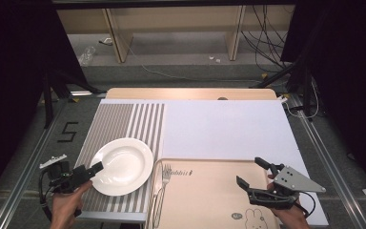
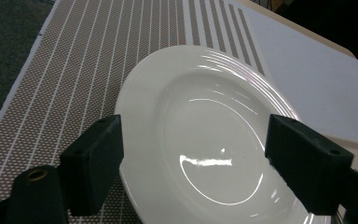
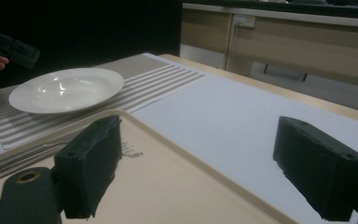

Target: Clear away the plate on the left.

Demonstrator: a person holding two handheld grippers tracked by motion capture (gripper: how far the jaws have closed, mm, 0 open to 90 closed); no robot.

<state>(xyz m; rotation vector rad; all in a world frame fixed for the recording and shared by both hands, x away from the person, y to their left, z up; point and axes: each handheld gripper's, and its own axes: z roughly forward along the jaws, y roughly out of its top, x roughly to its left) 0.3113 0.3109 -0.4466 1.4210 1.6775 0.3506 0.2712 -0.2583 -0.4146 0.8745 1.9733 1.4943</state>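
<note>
1. Hovering at the near-left edge of the white plate [image 1: 122, 166], the left tool [image 1: 96, 168] has its jaws spread wide. In the left gripper view the plate [image 2: 214, 140] lies between and just beyond the two black pads, so the plate sits straight ahead of this tool, toward the middle of the surface.
2. Whether either pad already touches the rim is hard to tell from the high view; the left gripper view suggests they stand just clear of it, one to each side.
3. The plate rests flat on the striped placemat [image 1: 119, 125], at the mat's near-right part, just left of the beige tray [image 1: 209, 200]. Being round, it has no long axis, so any rim point would serve for a grasp.
4. It looks like a glossy white soup plate with a broad rim and a shallow well, empty and clean, with light glinting in the bowl.
5. The right tool [image 1: 253, 172] is also spread, held over the tray and well apart from the plate [image 3: 65, 88]; the left hand is plainly the nearer one.
6. A fork [image 1: 164, 179] lies along the tray's left edge, just beside the plate.
</note>
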